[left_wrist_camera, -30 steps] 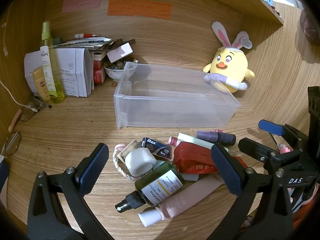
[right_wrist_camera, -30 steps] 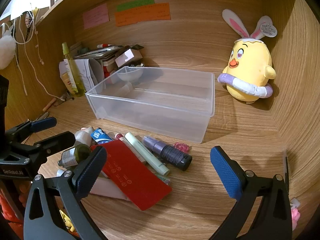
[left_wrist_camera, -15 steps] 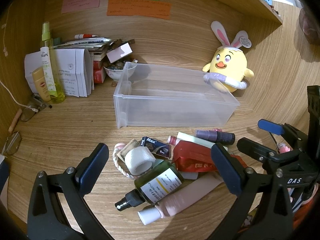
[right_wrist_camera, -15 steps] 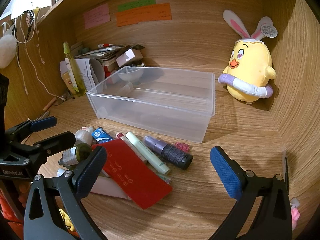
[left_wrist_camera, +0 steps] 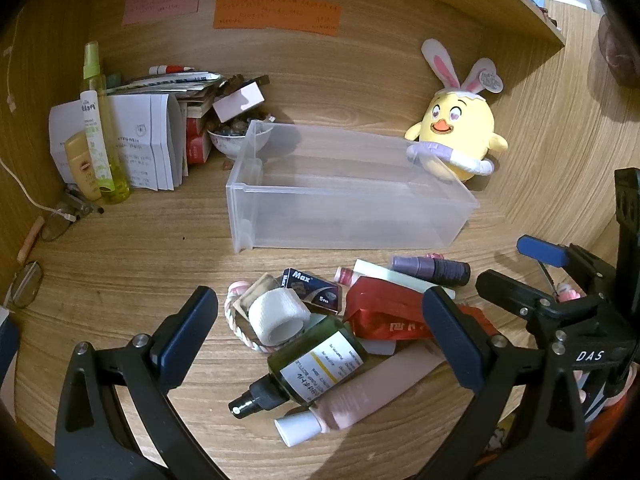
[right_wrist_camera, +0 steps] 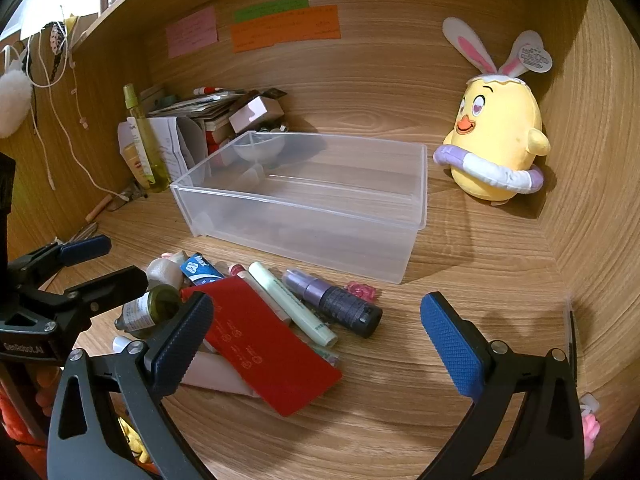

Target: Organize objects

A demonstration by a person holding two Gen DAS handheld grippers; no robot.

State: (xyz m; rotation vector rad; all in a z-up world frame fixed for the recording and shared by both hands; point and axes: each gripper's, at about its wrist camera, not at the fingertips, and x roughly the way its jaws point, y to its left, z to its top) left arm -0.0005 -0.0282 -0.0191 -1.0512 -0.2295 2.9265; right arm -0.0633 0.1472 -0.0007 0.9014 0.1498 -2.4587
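Note:
A clear plastic bin stands empty on the wooden desk. In front of it lies a pile: a dark green spray bottle, a pink tube, a white tape roll, a blue Max box, a red packet, a pale green tube and a purple tube. My left gripper hovers open over the bottle and tape. My right gripper hangs open over the red packet.
A yellow plush chick sits in the back right corner. Papers, boxes, a bowl and a yellow-green spray bottle crowd the back left. Glasses lie at the left edge. Bare desk lies right of the pile.
Both grippers have barely drifted; the pile and bin sit slightly higher in each view. Nothing was taken hold of or moved.

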